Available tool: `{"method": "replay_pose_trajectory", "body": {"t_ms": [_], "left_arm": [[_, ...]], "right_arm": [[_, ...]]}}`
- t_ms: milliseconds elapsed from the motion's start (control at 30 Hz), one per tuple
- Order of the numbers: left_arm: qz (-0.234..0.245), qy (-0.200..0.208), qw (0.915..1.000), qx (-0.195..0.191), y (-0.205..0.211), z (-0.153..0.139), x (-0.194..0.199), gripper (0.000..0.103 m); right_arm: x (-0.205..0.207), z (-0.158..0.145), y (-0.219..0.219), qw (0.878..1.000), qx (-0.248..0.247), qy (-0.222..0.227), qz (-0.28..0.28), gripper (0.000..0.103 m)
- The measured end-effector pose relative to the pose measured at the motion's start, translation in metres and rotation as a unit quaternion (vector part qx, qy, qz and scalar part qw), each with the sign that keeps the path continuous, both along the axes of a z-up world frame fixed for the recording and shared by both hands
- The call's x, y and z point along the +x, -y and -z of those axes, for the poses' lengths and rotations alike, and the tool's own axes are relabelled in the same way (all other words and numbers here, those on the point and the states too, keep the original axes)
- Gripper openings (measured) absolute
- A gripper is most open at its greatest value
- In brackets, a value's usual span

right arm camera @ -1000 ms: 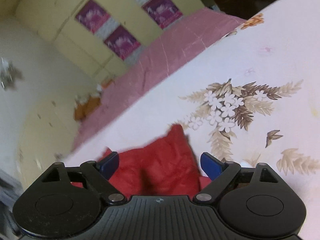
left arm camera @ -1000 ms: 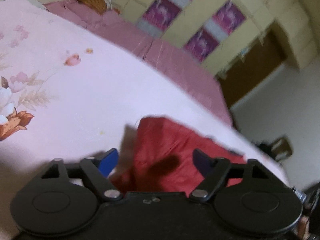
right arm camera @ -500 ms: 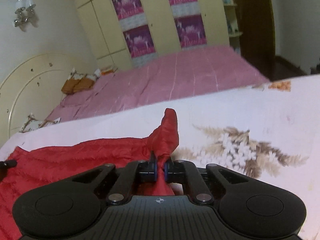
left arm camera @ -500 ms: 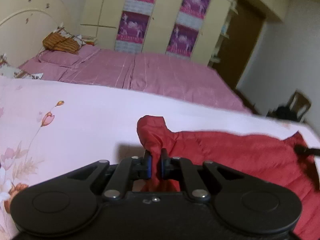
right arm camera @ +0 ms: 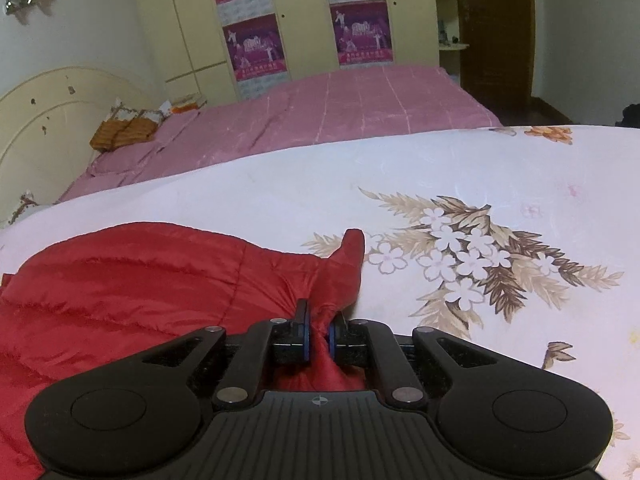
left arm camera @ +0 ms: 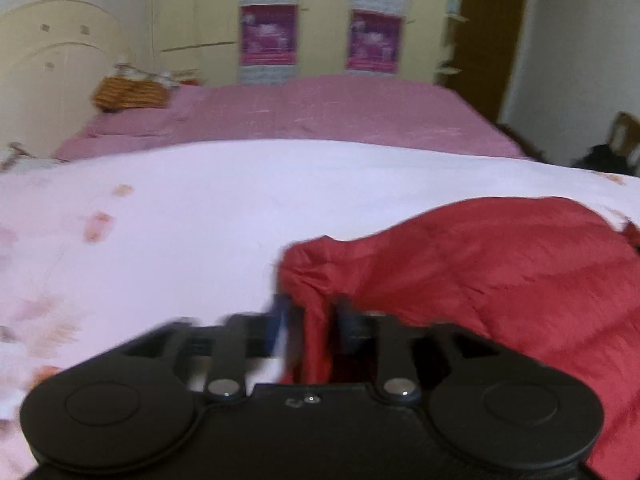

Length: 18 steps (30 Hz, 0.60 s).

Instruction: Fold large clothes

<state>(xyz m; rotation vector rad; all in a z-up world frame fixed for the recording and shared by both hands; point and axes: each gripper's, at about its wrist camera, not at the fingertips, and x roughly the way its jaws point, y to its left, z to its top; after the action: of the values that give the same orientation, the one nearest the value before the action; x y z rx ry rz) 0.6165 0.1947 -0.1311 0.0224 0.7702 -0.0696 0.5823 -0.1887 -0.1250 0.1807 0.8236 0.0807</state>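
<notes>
Red quilted fabric, a large padded garment, lies rumpled on a bed covered by a pale pink flowered sheet. In the right wrist view it fills the lower left of the frame, and one corner of it stands up in a small peak at the centre. The right tongs sit at lower centre with that corner bunched between the blue-edged pads; the jaws have just been opening a little, yet the pads still press on the cloth from both sides.

In the left wrist view the garment spreads over the lower right of the frame, its near corner hanging down between the fingers of the left tongs. These jaws have just been opening, and they stand apart with a strip of the red cloth in the gap; the picture is blurred there, but the pads do not seem to pinch it.

Behind the flowered sheet, across the middle of both views, lies a darker pink bedspread. A cream headboard stands at the left edge, and a yellow wardrobe with purple posters fills the top.
</notes>
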Motion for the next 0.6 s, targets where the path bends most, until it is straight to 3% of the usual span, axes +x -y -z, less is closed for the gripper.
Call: {"method": "replay_pose_trajectory", "body": {"t_ms": [33, 67, 133, 233, 300, 367, 467, 533, 600], "left_arm": [[-0.006, 0.017, 0.9998, 0.009, -0.001, -0.008, -0.005, 0.061], [-0.003, 0.035, 0.9994, 0.008, -0.001, -0.019, -0.012, 0.061], [0.02, 0.046, 0.9987, -0.004, 0.009, -0.039, -0.027, 0.058], [0.076, 0.057, 0.9953, -0.017, 0.047, -0.055, -0.051, 0.058], [0.116, 0.044, 0.9922, -0.015, 0.081, -0.049, -0.057, 0.058], [0.139, 0.032, 0.9897, 0.014, 0.11, -0.036, -0.054, 0.058], [0.136, 0.025, 0.9888, 0.057, 0.125, -0.009, -0.046, 0.068], [0.106, 0.02, 0.9939, 0.022, 0.107, -0.004, -0.043, 0.066], [0.081, 0.023, 0.9961, 0.028, 0.09, -0.005, -0.045, 0.066]], "right_arm": [[-0.004, -0.013, -0.002, 1.0, -0.028, 0.005, 0.014, 0.064], [-0.01, -0.024, -0.003, 0.998, -0.042, 0.031, 0.021, 0.084], [-0.026, -0.045, -0.005, 0.997, -0.021, 0.068, 0.013, 0.084], [-0.041, -0.06, -0.034, 0.996, 0.011, 0.07, -0.049, 0.063], [-0.048, -0.062, -0.065, 0.992, 0.019, 0.066, -0.102, 0.062], [-0.052, -0.055, -0.102, 0.987, 0.011, 0.054, -0.153, 0.063], [-0.048, -0.031, -0.134, 0.982, -0.042, 0.022, -0.185, 0.063], [-0.045, -0.023, -0.125, 0.985, -0.058, 0.016, -0.162, 0.063], [-0.041, -0.02, -0.104, 0.99, -0.071, 0.013, -0.118, 0.062]]}}
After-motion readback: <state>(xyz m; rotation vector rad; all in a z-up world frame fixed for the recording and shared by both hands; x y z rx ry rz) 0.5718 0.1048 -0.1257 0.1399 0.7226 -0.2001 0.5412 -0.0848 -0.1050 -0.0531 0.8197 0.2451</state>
